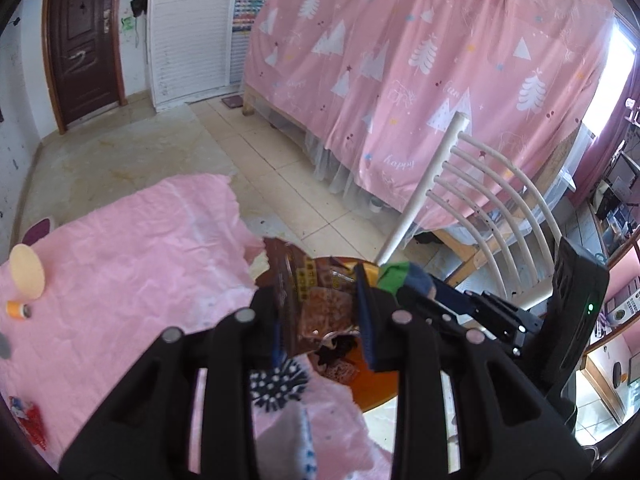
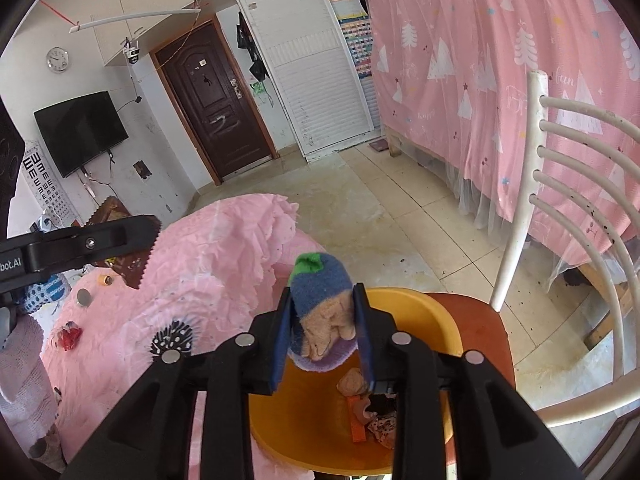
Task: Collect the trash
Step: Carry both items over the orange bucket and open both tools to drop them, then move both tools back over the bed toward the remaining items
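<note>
My left gripper (image 1: 320, 312) is shut on a brown snack wrapper (image 1: 304, 300) and holds it over the orange bin (image 1: 372, 384). It shows in the right wrist view (image 2: 132, 240) at the left, wrapper (image 2: 132, 268) hanging from it. My right gripper (image 2: 322, 332) is shut on a blue, green and tan sock (image 2: 324, 304) above the orange bin (image 2: 408, 308), which stands on a chair seat and holds scraps (image 2: 372, 412). The right gripper with the sock (image 1: 404, 276) shows in the left wrist view beside mine.
A table with a crumpled pink cloth (image 1: 120, 260) carries a red wrapper (image 2: 69, 336), a coin (image 2: 83, 297), a yellow spool (image 1: 16, 309) and a black-and-white patterned piece (image 2: 172, 338). A white chair back (image 2: 568, 200) stands right. A pink curtain (image 1: 420, 60) covers a bed behind.
</note>
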